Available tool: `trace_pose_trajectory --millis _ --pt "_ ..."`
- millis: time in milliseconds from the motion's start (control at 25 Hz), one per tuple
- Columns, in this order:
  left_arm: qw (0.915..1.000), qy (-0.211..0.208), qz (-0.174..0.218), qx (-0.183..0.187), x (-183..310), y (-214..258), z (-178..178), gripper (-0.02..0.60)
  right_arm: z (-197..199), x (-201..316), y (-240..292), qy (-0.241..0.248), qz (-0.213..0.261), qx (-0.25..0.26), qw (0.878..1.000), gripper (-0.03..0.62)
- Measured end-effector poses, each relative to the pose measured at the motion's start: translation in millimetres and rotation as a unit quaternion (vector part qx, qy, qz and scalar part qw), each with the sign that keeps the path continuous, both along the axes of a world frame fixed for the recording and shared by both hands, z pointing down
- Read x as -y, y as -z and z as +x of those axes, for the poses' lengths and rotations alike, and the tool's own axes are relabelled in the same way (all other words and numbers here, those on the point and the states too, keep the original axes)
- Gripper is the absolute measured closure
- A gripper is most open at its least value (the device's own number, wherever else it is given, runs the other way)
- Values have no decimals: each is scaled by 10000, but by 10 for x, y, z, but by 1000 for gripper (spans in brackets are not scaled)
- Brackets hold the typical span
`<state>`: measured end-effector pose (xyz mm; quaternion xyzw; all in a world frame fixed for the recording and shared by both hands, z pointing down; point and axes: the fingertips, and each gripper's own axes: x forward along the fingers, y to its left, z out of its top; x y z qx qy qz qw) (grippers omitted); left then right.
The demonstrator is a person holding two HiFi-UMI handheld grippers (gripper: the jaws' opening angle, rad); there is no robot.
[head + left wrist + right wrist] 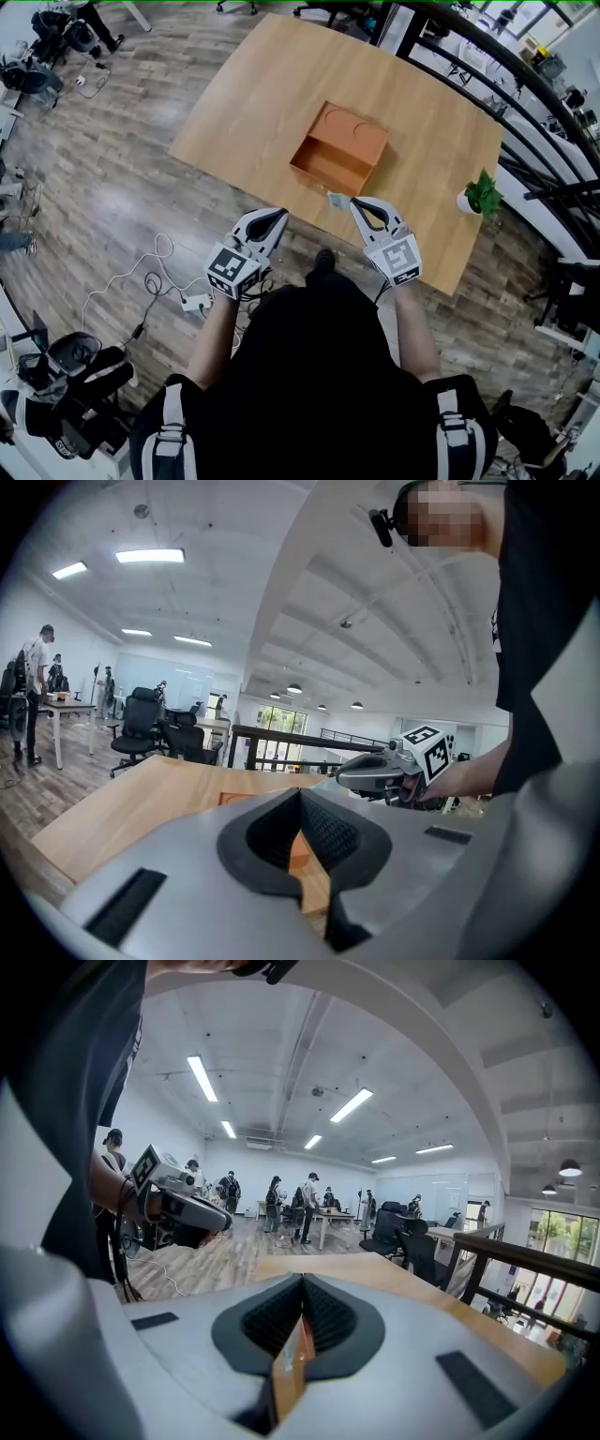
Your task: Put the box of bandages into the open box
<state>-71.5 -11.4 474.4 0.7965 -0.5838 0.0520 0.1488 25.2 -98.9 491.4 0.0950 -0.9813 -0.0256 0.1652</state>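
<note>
My right claw (354, 202) pinched box of bandages (337, 199) at its tip; left claw (280, 216) was pressed together, empty. Open box (323, 178) lay at 11 o'clock. Risk: shallow grip could let the bandages twist and drop short onto table (262, 84).

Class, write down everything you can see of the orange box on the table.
The orange box looks like cardboard. It lies open: a shallow tray, seemingly empty, nearer the person, the lid folded back flat behind it, bearing two curved marks. It rests near the middle of the wooden table, askew to its edges. The bandage box lies just off its near corner; whether they touch is unclear.
</note>
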Motion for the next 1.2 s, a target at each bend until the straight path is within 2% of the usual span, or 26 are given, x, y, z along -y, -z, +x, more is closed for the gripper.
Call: trace_pose_trajectory --millis 240,680,960,1200 --pt "9999 158 13 52 322 -1 64 560 35 323 -69 183 -26 -1 9998 569" --pt "9997 261 -7 39 639 -60 70 560 -38 583 -133 391 -64 -18 9992 569" --pt "10000 32 11 -11 846 -41 14 560 -71 692 -206 195 -123 -104 9997 569" --pt "9992 -379 -113 -91 1042 -125 -193 560 -227 830 -285 -204 -233 -170 9994 569"
